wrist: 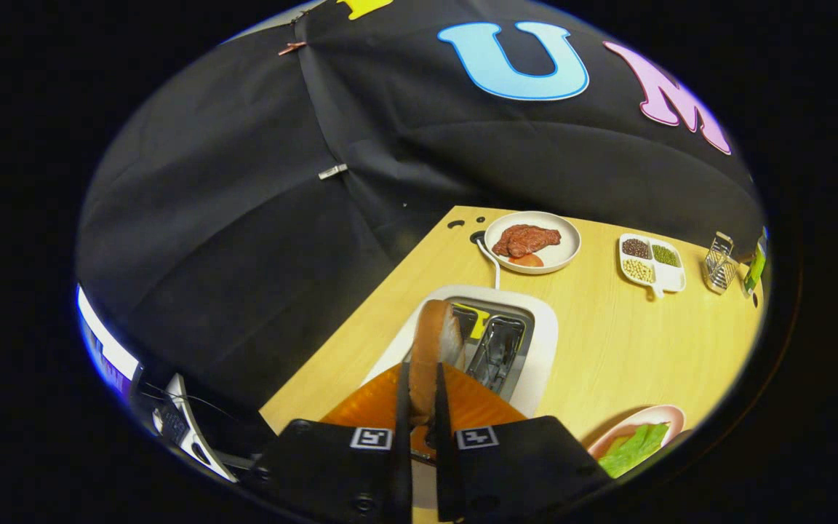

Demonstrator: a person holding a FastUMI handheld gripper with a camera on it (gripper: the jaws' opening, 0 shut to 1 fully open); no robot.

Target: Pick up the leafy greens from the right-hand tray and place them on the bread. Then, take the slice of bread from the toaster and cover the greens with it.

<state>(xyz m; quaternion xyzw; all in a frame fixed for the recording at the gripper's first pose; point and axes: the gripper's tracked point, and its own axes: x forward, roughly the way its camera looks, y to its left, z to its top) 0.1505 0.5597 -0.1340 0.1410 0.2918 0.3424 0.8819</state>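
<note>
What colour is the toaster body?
White toaster, clearest in the gripper view, just beyond the gripper, which is shut on the bread slice.

Tool (pixel 419 407): two thin flat fingers, blocky housings, square coded marker on each, screws.

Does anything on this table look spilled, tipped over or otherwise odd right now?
Nothing stands out. The gripper holds the bread slice edge-up over the toaster; the plate of meat and divided dish sit flat, nothing spilled.

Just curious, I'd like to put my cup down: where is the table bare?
Bare wood lies between the toaster, the meat plate, the divided dish and the pink plate of greens. Crowded: by the gripper, shut on the bread slice.
</note>
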